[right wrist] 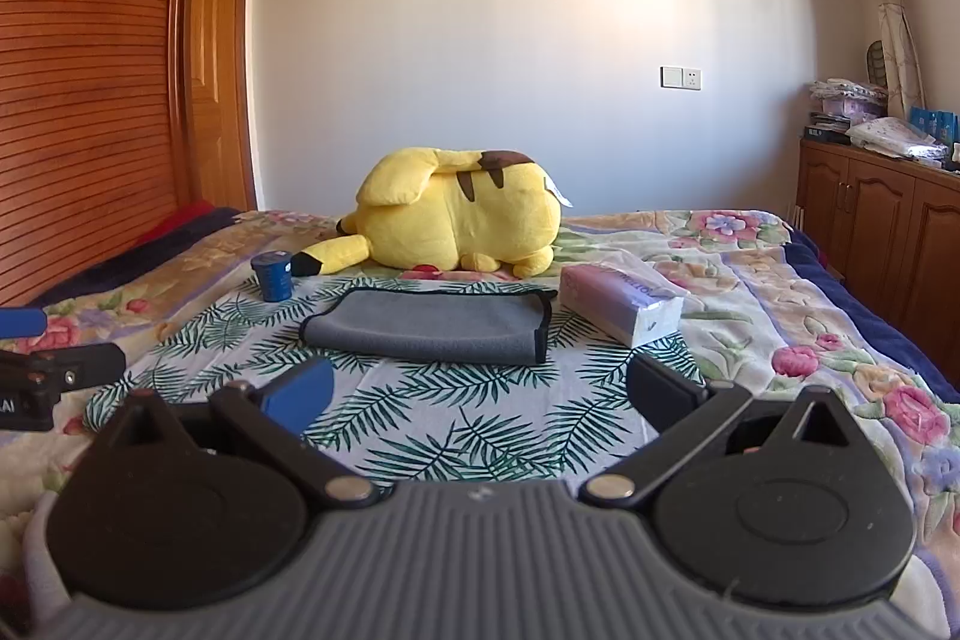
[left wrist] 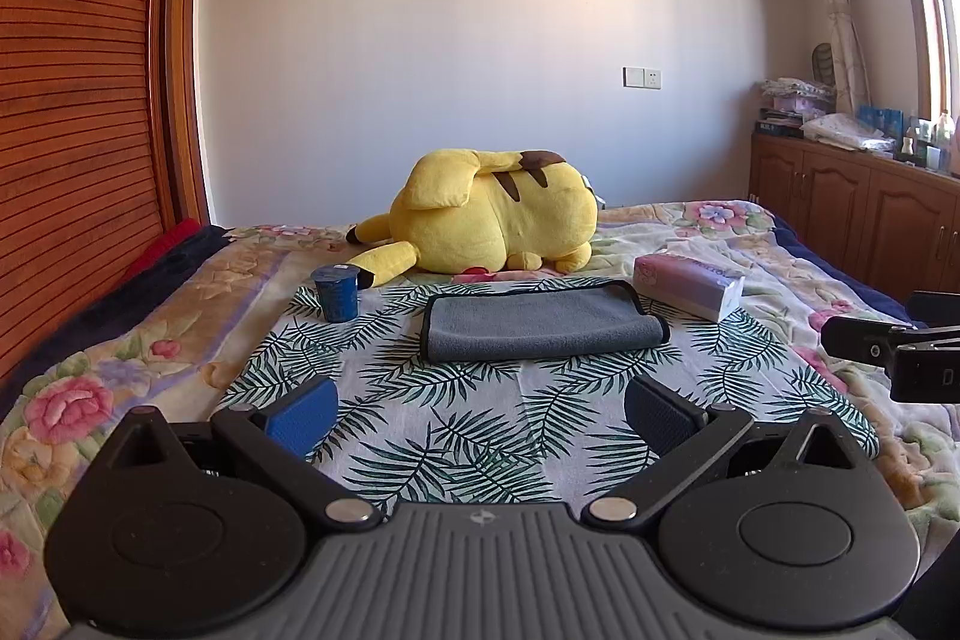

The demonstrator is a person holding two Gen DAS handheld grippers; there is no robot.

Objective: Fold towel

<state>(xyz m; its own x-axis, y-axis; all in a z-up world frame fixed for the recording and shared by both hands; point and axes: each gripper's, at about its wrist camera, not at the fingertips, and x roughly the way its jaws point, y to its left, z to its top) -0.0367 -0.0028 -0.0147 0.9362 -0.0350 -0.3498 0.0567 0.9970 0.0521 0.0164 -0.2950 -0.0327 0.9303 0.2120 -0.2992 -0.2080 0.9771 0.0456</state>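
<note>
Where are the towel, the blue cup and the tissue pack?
towel (left wrist: 534, 325): left wrist view, middle of its grey top.
blue cup (left wrist: 339, 298): left wrist view, its side wall.
tissue pack (right wrist: 618, 295): right wrist view, its pink top face.

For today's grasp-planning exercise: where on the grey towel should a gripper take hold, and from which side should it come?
Take the grey towel at its near right corner, coming in low from the near side. It lies flat on the leaf-print cloth, already doubled, with its black-trimmed edge at that right end. The right gripper is open and nearest it; the tissue pack crowds the far right corner.
</note>
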